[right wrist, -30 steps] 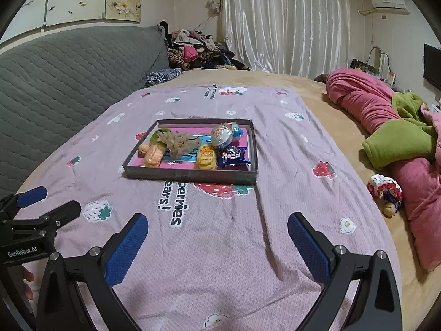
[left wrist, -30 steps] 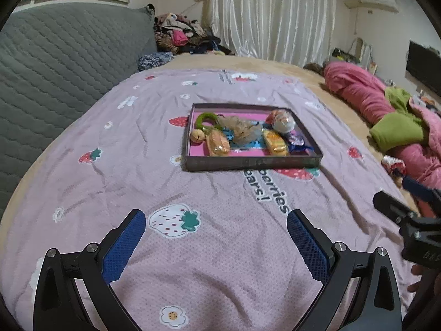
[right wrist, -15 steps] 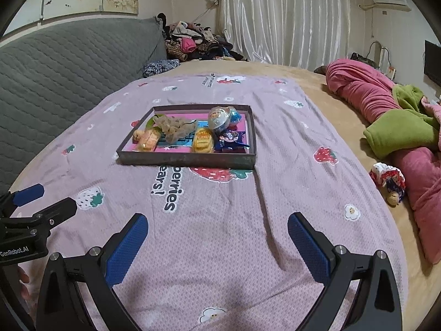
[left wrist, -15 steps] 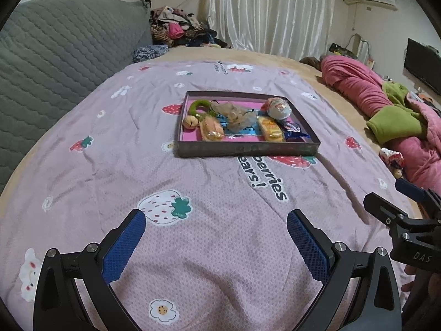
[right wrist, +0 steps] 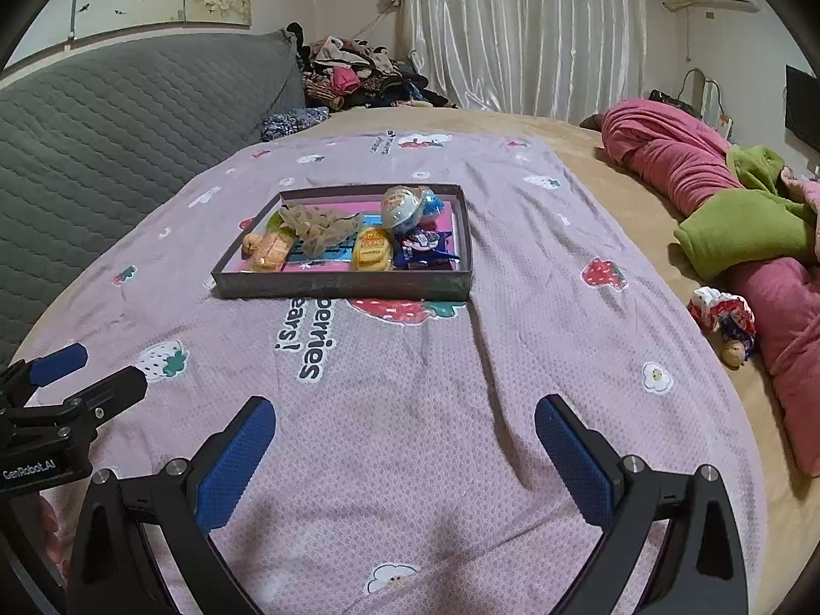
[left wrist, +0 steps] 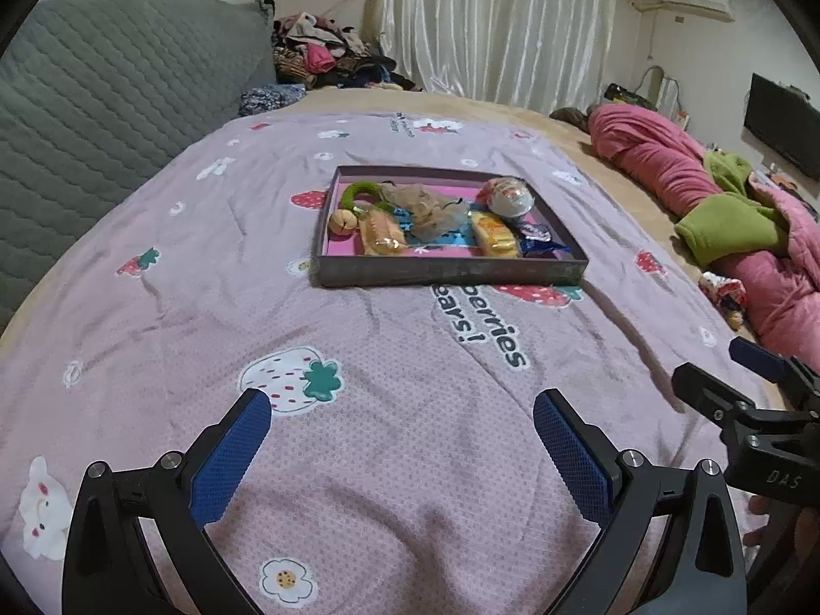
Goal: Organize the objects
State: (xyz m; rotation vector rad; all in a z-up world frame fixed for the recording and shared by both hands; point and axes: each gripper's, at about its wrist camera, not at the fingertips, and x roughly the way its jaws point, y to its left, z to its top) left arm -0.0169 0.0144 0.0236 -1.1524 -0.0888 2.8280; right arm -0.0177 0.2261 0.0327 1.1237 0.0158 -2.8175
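A shallow dark tray with a pink floor sits mid-bed on the lilac strawberry blanket; it also shows in the right wrist view. In it lie a green ring, a round bell, two yellow snack packs, a crumpled beige net, a toy egg and a blue wrapper. My left gripper is open and empty, well short of the tray. My right gripper is open and empty, equally far back.
A grey quilted headboard runs along the left. Pink and green bedding is heaped at the right, with a small doll beside it. A clothes pile and curtains stand at the back.
Both grippers have drifted slightly, so the tray sits a little differently in each view. Both stay open and empty; the tray's contents have not moved.
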